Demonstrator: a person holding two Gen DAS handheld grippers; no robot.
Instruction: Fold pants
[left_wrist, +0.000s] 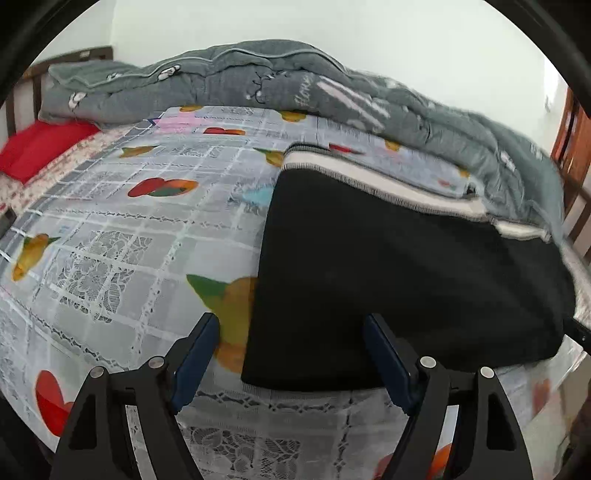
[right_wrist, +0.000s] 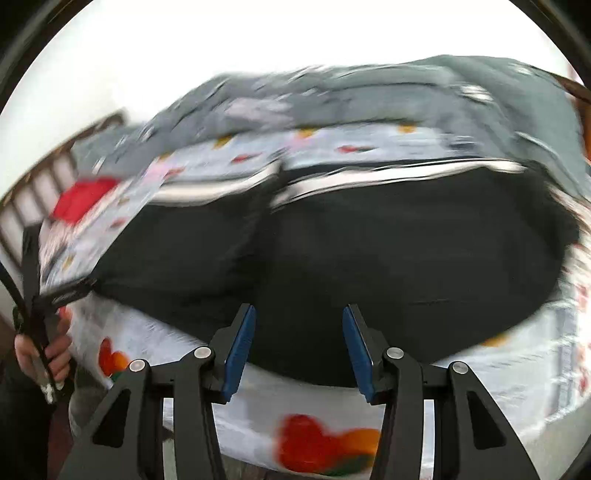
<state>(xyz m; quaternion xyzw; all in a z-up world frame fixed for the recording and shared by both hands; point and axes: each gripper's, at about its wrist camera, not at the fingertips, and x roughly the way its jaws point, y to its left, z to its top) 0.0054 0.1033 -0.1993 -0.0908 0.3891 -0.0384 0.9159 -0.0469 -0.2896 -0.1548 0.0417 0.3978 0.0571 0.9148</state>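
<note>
The black pants (left_wrist: 399, 273) lie folded flat on the bed, white-striped waistband (left_wrist: 369, 181) at the far side. My left gripper (left_wrist: 291, 332) is open and empty, hovering over the near left corner of the pants. In the blurred right wrist view the pants (right_wrist: 369, 258) fill the middle. My right gripper (right_wrist: 298, 325) is open and empty above their near edge. The left gripper (right_wrist: 55, 295) and the hand holding it show at the left edge of that view.
The bed has a grey-white patterned sheet (left_wrist: 122, 240) with fruit prints. A grey quilt (left_wrist: 258, 77) is bunched along the far side by the wall. A red pillow (left_wrist: 40, 147) lies far left. The bed's near edge (right_wrist: 332, 461) is just below the right gripper.
</note>
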